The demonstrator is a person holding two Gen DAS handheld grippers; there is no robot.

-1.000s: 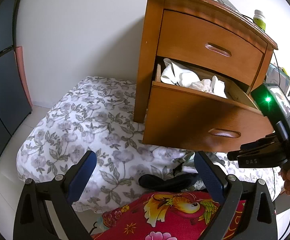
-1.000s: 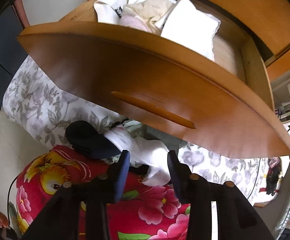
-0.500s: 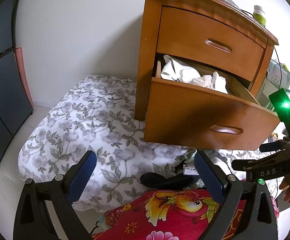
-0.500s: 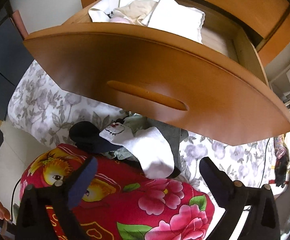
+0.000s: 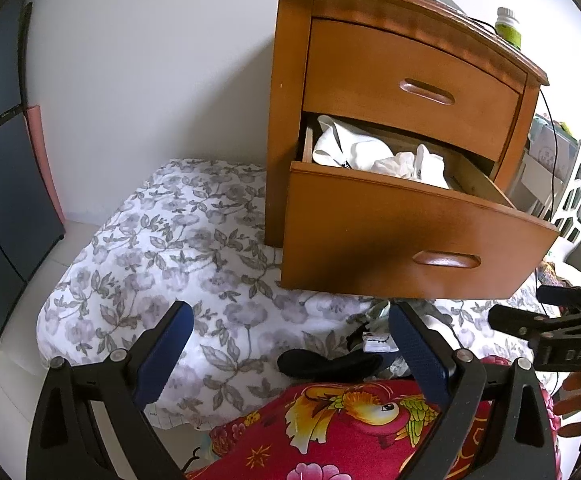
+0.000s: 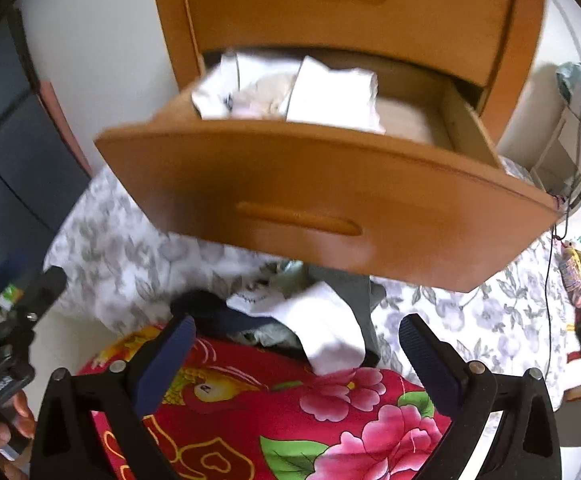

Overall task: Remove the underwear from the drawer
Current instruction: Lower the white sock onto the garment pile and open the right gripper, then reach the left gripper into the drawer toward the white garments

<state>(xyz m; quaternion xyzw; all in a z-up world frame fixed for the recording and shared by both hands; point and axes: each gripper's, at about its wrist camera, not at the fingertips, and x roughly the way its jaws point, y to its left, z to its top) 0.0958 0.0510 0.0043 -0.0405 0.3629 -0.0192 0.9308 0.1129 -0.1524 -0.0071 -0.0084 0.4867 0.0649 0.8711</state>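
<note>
The lower drawer [image 5: 390, 240] of a wooden nightstand [image 5: 290, 80] is pulled out, with white underwear [image 5: 374, 152] heaped at its left end. In the right wrist view the drawer [image 6: 310, 184] and its white clothes [image 6: 290, 92] look blurred. A white garment [image 6: 326, 336] lies loose on a small pile of clothes below the drawer front. My right gripper [image 6: 298, 328] is open, empty and drawn back from that pile; it shows at the right edge of the left wrist view [image 5: 518, 306]. My left gripper [image 5: 290, 320] hangs open over the bedspread, with nothing between its fingers.
A grey floral bedspread [image 5: 162, 264] covers the floor in front of the nightstand. A red flowered cushion [image 6: 290, 412] lies nearest me, with a black garment [image 5: 326, 362] beside it. A green bottle [image 5: 508, 28] stands on the nightstand top. White shelving [image 5: 570, 200] is at the right.
My right gripper opened and let go of the white garment, which now rests on the pile. It then pulled back and up, so more of the nightstand shows. The left gripper stayed put.
</note>
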